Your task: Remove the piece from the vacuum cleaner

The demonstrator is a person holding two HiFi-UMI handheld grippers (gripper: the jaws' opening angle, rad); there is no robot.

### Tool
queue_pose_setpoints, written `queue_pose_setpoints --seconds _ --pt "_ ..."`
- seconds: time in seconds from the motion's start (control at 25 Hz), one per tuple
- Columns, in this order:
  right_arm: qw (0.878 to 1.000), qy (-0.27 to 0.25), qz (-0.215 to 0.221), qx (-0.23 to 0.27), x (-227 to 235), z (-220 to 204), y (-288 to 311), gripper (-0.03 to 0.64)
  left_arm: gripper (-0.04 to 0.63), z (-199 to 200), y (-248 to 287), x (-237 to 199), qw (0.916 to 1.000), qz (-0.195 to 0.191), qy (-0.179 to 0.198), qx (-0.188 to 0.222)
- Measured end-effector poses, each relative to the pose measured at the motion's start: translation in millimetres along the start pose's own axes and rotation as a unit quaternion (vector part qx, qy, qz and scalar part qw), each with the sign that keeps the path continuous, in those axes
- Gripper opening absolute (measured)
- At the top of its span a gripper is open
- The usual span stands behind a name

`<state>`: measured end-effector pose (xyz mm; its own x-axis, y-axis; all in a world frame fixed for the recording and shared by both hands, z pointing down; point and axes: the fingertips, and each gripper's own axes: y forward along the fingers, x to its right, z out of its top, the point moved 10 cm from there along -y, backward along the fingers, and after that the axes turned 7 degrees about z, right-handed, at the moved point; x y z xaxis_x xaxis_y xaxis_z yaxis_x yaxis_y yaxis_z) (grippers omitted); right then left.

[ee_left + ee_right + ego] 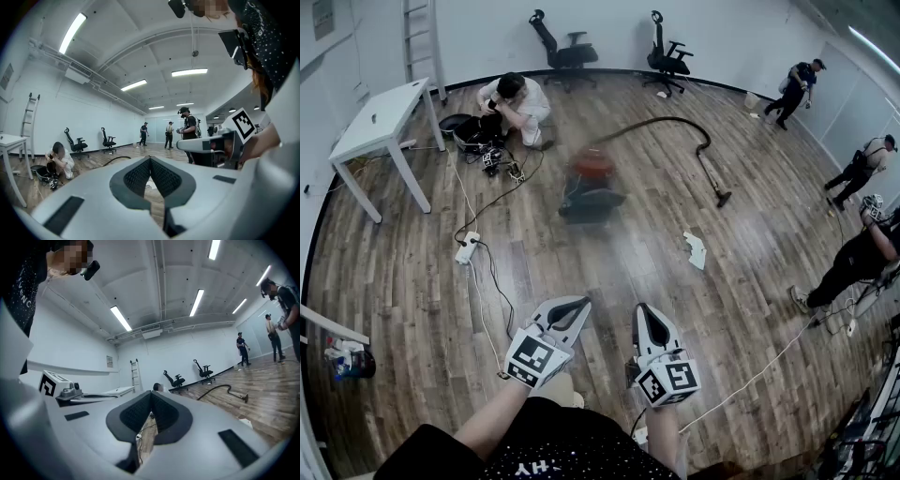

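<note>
Floor (403, 281), vacuum cleaner (590, 180) beyond left tongs (579, 304) (closed)

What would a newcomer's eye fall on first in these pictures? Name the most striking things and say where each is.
The red vacuum cleaner stands mid-floor, blurred, with its black hose curving off to the right. Nearest the camera, the left gripper and right gripper are held side by side, jaws shut and empty, well short of the vacuum. A person crouches at the back left, near a white table.
</note>
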<state>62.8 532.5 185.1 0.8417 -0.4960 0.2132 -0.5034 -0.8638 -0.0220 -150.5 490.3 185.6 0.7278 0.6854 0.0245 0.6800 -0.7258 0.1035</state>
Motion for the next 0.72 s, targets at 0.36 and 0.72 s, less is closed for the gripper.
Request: queue_pose_setpoints --seconds 0.36,0.72 --pt "1.000 0.001 0.012 -0.015 27.8 -11.1 32.1 0.011 0.008 -12.3 35.2 -32.0 0.9998 0.010 0.001 -0.016" --pt "1.000 0.001 0.007 -0.029 88.1 5.8 103.5 0.011 0.008 -3.9 120.0 -86.5 0.9999 -0.004 -0.007 -0.014"
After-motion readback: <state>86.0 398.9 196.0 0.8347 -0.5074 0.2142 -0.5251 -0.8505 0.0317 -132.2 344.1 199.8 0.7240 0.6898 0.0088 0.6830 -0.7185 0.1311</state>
